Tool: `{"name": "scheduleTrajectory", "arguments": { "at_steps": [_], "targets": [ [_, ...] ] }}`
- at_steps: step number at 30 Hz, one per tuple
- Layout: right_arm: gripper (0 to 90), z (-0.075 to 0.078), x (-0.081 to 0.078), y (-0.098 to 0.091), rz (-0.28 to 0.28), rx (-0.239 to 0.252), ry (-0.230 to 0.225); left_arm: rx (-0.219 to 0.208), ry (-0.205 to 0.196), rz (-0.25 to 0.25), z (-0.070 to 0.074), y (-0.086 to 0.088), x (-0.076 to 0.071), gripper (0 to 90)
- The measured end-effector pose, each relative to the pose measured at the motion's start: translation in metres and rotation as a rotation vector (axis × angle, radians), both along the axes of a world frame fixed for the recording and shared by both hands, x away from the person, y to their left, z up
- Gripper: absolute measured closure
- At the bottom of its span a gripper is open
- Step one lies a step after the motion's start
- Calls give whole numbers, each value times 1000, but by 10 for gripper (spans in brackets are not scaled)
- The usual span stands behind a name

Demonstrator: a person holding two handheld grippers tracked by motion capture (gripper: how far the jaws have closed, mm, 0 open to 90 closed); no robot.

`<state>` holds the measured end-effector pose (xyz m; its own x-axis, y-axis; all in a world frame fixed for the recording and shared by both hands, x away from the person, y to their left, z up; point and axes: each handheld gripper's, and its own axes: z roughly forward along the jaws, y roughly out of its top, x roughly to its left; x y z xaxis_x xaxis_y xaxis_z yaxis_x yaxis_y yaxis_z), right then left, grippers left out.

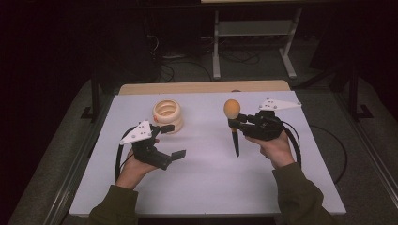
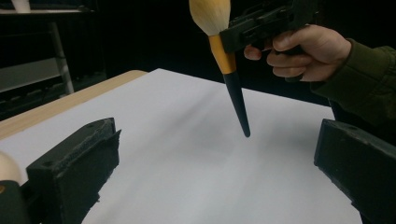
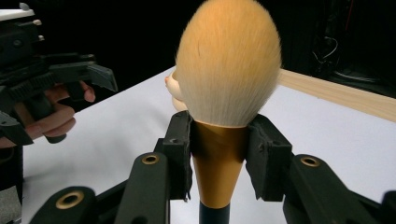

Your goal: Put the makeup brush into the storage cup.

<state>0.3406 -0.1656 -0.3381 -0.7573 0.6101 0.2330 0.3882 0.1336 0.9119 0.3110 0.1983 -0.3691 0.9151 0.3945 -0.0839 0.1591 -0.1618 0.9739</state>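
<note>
A makeup brush [image 1: 233,125] with a fluffy orange-cream head, gold ferrule and black pointed handle is held upright above the white table, head up. My right gripper [image 1: 234,123] is shut on its ferrule; in the right gripper view the pads [image 3: 182,154] press both sides of the gold ferrule [image 3: 218,161] below the head. The brush [image 2: 228,70] hangs tilted in the left gripper view, tip off the surface. My left gripper [image 1: 172,140] is open at the left with nothing between its jaws, and its fingers [image 2: 74,172] frame bare table.
A cream ribbed ring-shaped holder [image 1: 167,114] stands on the white board [image 1: 211,187] just behind the left gripper. A wooden strip [image 1: 202,87] runs along the far edge. Beyond it are dark floor, cables and metal stand legs [image 1: 216,51].
</note>
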Motion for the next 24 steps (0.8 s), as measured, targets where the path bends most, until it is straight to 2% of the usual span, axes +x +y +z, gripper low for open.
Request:
{"name": "scheduleTrajectory", "arguments": {
  "at_steps": [6, 12, 16, 19, 24],
  "targets": [
    [625, 0, -2, 6, 21, 20, -10, -3, -3, -29, -4, -6, 4, 0],
    [625, 3, -6, 6, 39, 37, -33, -19, 6, -28, -6, -10, 4, 0],
    [625, 3, -8, 5, 53, 56, -40, 1, 3, -40, -8, -15, 4, 0],
    [625, 4, -9, 6, 65, 71, -47, -8, 11, -50, -9, -19, 3, 0],
    [625, 3, -10, 12, 91, 87, -57, 1, 16, -71, -11, -26, 0, 1]
  ]
}}
